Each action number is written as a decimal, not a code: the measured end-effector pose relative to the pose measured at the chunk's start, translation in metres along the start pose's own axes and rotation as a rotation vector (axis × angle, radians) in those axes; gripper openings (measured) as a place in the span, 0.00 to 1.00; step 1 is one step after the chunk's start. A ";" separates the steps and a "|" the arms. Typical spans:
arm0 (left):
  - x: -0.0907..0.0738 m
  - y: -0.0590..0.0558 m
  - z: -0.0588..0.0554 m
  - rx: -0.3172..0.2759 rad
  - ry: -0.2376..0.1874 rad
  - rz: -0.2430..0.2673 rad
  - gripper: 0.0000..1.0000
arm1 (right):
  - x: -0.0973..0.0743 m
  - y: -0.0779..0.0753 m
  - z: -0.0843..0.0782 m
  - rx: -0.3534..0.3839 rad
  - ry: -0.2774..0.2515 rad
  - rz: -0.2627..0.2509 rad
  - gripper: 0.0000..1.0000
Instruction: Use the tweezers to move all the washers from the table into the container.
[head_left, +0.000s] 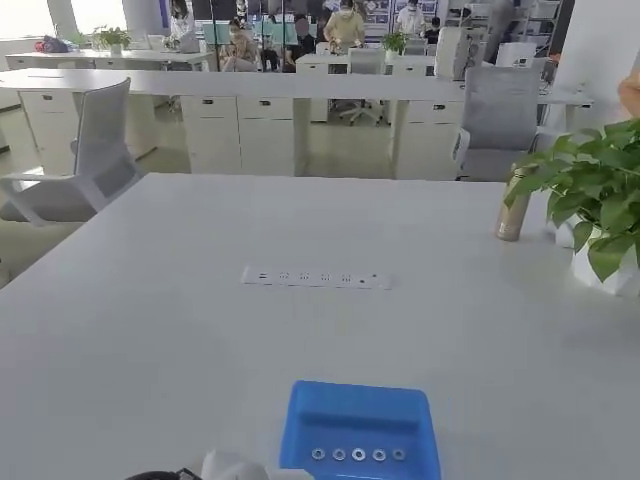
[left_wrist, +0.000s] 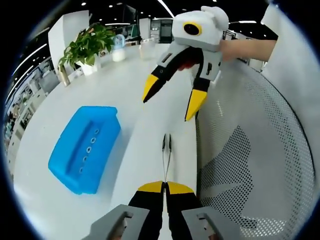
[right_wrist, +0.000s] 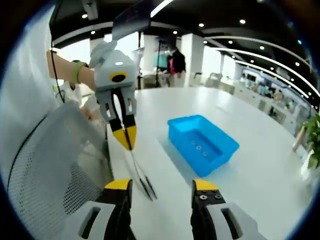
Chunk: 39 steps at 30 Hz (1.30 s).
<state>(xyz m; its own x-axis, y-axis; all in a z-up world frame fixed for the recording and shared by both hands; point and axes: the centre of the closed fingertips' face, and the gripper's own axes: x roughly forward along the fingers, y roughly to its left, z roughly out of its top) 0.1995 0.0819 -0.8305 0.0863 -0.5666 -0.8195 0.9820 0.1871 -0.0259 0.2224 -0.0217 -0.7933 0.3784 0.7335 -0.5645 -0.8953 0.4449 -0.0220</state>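
**Tweezers pinched at the near edge; washers lie in the container**

The left gripper (left_wrist: 165, 187) has its fingers closed on the butt end of the tweezers (left_wrist: 166, 150), while the right gripper (right_wrist: 161, 186) hangs just beside with fingers spread and holding nothing. The five washers (head_left: 358, 455) I can make out lie in a row inside the blue container (head_left: 355, 402), at the near middle of the tabletop (head_left: 300, 340). The main risk is probably the thin tweezers swivelling or slipping in so short a grip. Their tips hang by the near edge beside the mesh chair (left_wrist: 250, 150), so a drop could go to the floor. The two grippers are close enough to clash, and a knock could slide the container off the near edge. Far of the container the tabletop lies open up to the power strip (head_left: 316, 278), with the plant (head_left: 590, 190) well off at the far right.
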 end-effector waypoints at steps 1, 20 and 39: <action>0.002 0.001 -0.001 0.000 0.007 -0.002 0.00 | -0.005 -0.002 0.003 0.012 -0.011 -0.016 0.46; 0.020 0.008 -0.015 0.084 0.157 -0.023 0.00 | -0.056 -0.040 0.035 0.278 -0.301 -0.247 0.76; -0.015 0.016 0.011 -0.082 -0.070 0.120 0.07 | -0.055 -0.041 0.046 0.266 -0.333 -0.259 0.83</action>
<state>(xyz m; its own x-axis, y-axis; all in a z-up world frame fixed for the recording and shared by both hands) 0.2156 0.0850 -0.8121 0.2165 -0.5902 -0.7777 0.9471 0.3203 0.0206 0.2488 -0.0566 -0.7233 0.6734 0.6868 -0.2737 -0.6877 0.7178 0.1091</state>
